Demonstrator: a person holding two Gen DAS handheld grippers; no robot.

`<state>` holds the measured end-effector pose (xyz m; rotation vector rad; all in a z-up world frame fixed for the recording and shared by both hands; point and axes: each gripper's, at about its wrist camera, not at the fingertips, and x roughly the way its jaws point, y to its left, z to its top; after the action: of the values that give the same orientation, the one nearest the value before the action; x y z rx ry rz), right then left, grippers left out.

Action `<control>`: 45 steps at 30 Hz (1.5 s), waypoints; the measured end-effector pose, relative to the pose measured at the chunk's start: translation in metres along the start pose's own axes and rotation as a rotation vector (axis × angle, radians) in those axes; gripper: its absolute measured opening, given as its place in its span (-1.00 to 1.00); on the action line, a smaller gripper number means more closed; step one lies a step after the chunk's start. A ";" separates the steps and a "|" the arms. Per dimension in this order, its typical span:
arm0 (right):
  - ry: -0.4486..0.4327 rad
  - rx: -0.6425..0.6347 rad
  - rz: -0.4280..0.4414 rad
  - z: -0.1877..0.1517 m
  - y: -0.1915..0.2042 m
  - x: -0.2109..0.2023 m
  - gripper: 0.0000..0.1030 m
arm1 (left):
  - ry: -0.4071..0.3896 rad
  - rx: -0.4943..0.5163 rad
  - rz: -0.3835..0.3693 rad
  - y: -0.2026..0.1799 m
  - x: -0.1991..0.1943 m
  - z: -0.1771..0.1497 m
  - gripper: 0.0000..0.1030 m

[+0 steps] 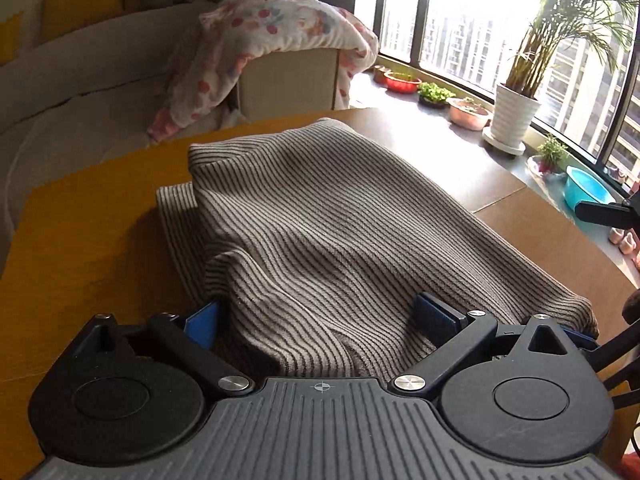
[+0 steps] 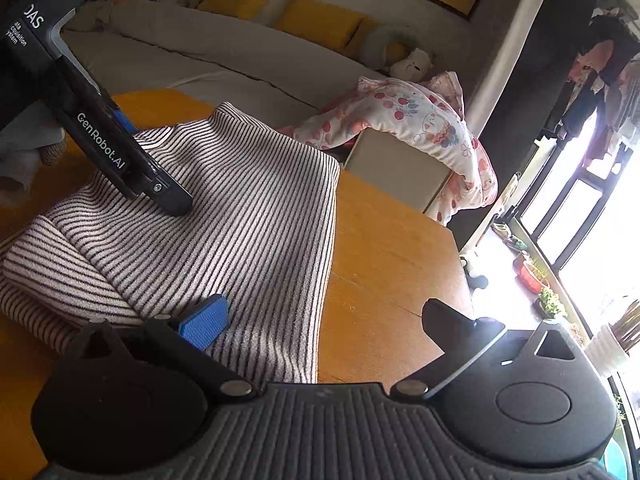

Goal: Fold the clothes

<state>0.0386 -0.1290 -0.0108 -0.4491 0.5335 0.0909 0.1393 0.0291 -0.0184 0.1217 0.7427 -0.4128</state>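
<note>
Left tool [image 1: 320, 316], jaws spread, straddles striped garment [image 1: 320, 216] on wooden table [image 1: 80, 240].

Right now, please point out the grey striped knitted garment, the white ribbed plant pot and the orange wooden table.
Grey striped knitted garment [image 1: 332, 216]: left wrist view, middle of top layer.
White ribbed plant pot [image 1: 514, 114]: left wrist view, its side wall.
Orange wooden table [image 2: 384, 248]: right wrist view, bare top.
</note>
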 end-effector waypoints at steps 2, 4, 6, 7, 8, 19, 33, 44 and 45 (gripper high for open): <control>0.005 0.040 0.008 -0.002 -0.002 0.001 1.00 | -0.011 0.036 0.020 -0.003 -0.008 -0.005 0.96; 0.006 0.065 0.011 -0.003 -0.004 0.002 1.00 | -0.014 0.063 0.040 -0.004 -0.017 -0.011 0.96; -0.002 0.058 0.001 -0.004 -0.002 0.001 1.00 | -0.009 0.075 0.054 -0.001 -0.024 -0.017 0.96; -0.007 0.048 -0.009 -0.004 0.000 0.001 1.00 | -0.005 0.075 0.057 0.001 -0.027 -0.019 0.96; -0.012 0.039 -0.019 -0.004 0.002 0.001 1.00 | -0.001 0.076 0.059 0.003 -0.029 -0.021 0.96; -0.093 0.315 0.237 0.021 -0.035 -0.023 1.00 | -0.009 0.013 0.072 0.020 -0.046 -0.028 0.99; 0.034 0.235 0.336 -0.001 0.006 -0.008 1.00 | -0.056 -0.144 -0.266 -0.002 -0.033 0.001 0.95; 0.036 0.301 0.400 0.002 -0.017 -0.016 1.00 | 0.036 -0.097 -0.051 0.018 -0.030 -0.037 0.95; 0.018 0.309 0.410 0.003 -0.023 -0.020 1.00 | 0.032 -0.101 -0.036 0.023 -0.034 -0.039 0.95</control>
<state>0.0273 -0.1478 0.0114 -0.0342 0.6402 0.3918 0.1013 0.0705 -0.0243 0.0202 0.7970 -0.4070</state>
